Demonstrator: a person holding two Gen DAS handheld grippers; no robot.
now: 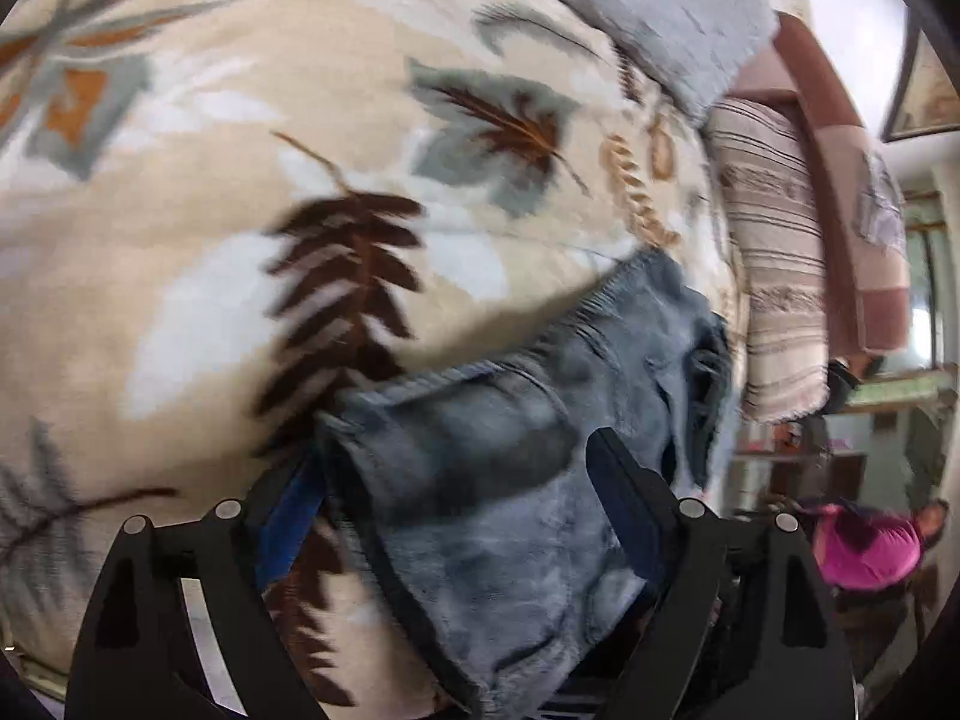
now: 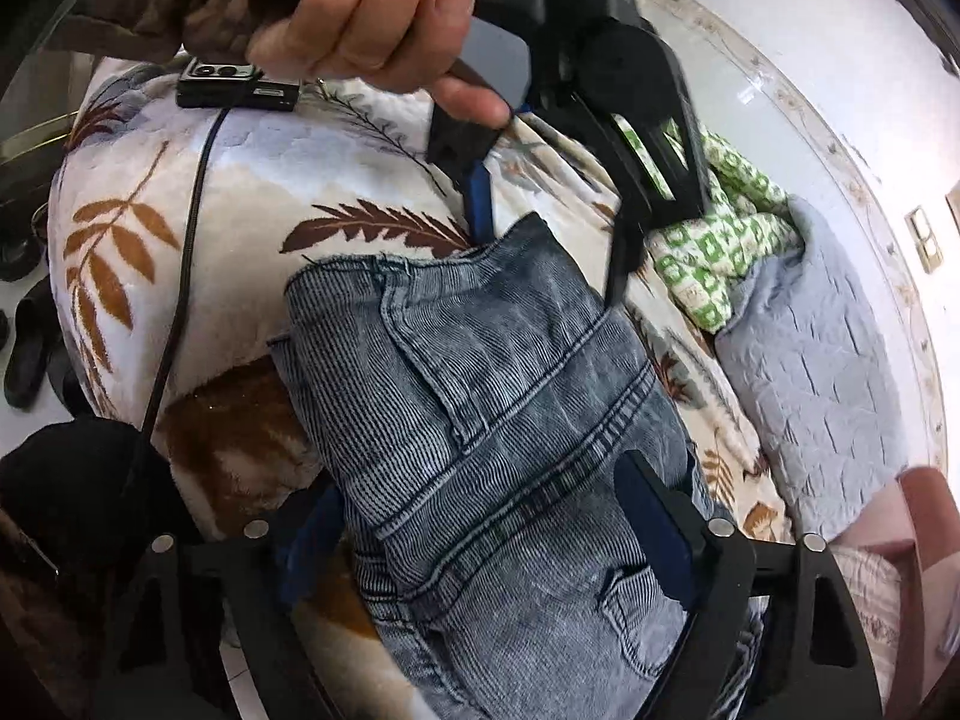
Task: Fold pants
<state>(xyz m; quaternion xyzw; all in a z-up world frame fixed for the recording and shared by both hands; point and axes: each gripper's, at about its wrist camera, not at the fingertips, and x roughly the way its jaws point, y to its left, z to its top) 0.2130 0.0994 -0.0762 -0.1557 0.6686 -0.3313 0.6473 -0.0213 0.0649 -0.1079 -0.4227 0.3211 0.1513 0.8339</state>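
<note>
The pants [image 2: 480, 420], grey-blue washed denim, are found laid on a bed over a leaf-patterned blanket [image 2: 252, 192], already doubled into a compact bundle with a raw hem edge uppermost in the right wrist view. The bed serves as a broad, soft surface on which folds can be pressed flat.

The right hand-held gripper [image 2: 480, 516] is positioned astride the bundle, jaws fairly wide, denim lying between them; no pad is seen pressing on the cloth. The left hand-held gripper [image 1: 462, 492] is likewise set over the far end of the pants [image 1: 510, 480], jaws wide, cloth between the fingers but not clamped. The left hand [image 2: 372, 18] is seen on its handle.

It is judged that both ends are straddled so that a fold can be set down or squared.

A phone [image 2: 237, 87] with cable rests near the blanket edge, well apart from the pants.
</note>
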